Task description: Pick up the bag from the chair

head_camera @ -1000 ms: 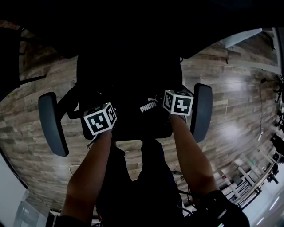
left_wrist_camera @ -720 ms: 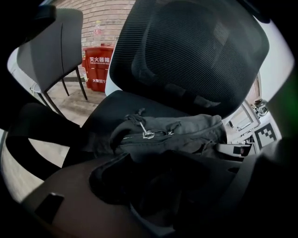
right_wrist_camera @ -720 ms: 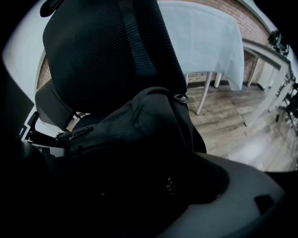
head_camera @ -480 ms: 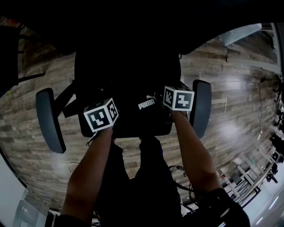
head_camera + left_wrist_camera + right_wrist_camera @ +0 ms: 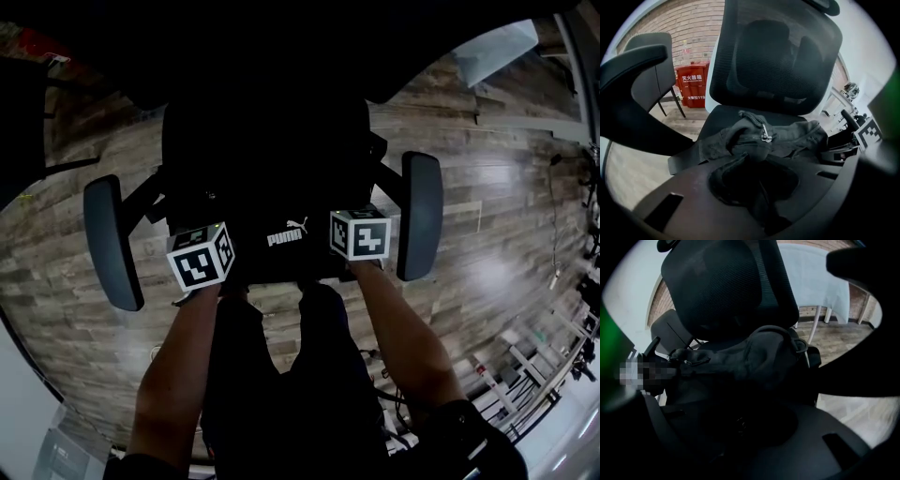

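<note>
Gripping the black bag (image 5: pixel 281 239) at both ends, the person leans over the office chair (image 5: pixel 267 122) with a tool in each hand. The bag lies across the seat, between the two armrests (image 5: pixel 112 244) and in front of the mesh backrest (image 5: pixel 778 56). Its white logo faces up in the head view.

The left gripper (image 5: pixel 754 197) has just been closing. Its jaws stand narrow, with a bunched fold of the bag's dark fabric pinched between them. A metal zip pull (image 5: pixel 765 136) sits on the crumpled top just beyond that fold.

The right gripper (image 5: pixel 740 427) has also just been closing, down to a narrow gap. Its view is very dark, but black cloth fills the space between the jaws, so it appears to be clamped on the bag's other end.

Both tools point steeply down at the seat's front edge. This probably lets them pinch loose cloth rather than push against the cushion. Holding both ends likely keeps the soft bag from sagging or swinging to one side when it comes up.

The bag does not look clear of the seat yet, so the lift is judged to be just starting. A thin fold could slip out under the bag's weight.
</note>
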Available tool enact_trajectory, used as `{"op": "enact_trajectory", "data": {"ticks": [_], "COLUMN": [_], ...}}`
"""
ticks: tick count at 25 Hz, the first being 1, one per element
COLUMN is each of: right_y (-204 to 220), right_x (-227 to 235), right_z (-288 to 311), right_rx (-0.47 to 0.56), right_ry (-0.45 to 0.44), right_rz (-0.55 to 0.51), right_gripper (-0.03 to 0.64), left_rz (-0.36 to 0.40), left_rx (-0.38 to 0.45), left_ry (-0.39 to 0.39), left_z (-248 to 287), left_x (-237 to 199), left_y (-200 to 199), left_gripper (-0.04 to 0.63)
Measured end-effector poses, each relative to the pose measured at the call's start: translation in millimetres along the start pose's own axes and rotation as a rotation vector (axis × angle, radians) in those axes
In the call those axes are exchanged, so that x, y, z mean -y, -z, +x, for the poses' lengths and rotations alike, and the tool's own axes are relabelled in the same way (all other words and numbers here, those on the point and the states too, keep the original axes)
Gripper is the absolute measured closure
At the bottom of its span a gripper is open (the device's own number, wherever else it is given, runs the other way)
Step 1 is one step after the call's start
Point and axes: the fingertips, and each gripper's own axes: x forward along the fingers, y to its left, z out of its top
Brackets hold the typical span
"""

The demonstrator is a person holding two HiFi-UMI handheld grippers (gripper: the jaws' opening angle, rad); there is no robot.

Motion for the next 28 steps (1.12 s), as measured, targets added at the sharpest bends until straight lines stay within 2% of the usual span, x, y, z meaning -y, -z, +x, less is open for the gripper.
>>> {"op": "enact_trajectory", "data": {"ticks": [4,9,21,28], "right_y": [12,9,-39,-67], "right_x": [-9,-27,-56,-77], "right_z": [-15,-38,-126,-185], "right_rx": [0.041,0.095,0.269,0.348], "right_ry": [0.007,0.005,-0.018,-0.039], "right_rz": [-0.009,-0.079,-0.159,-0.191], "right_gripper": [0.54,0.545,0.546,0.548], "left_rz": [0.014,0.019,0.05,0.049], "left_rx": [0.008,0.05,0.233,0.307], "left_ry": [0.042,0.053,0.083,0.09], "left_z": [-16,-42,-127,-181], "left_x": [-1,-5,15,24], "left_y": [11,14,-50,-83], "left_gripper": [0.548,0.557,0.557,0.557]}}
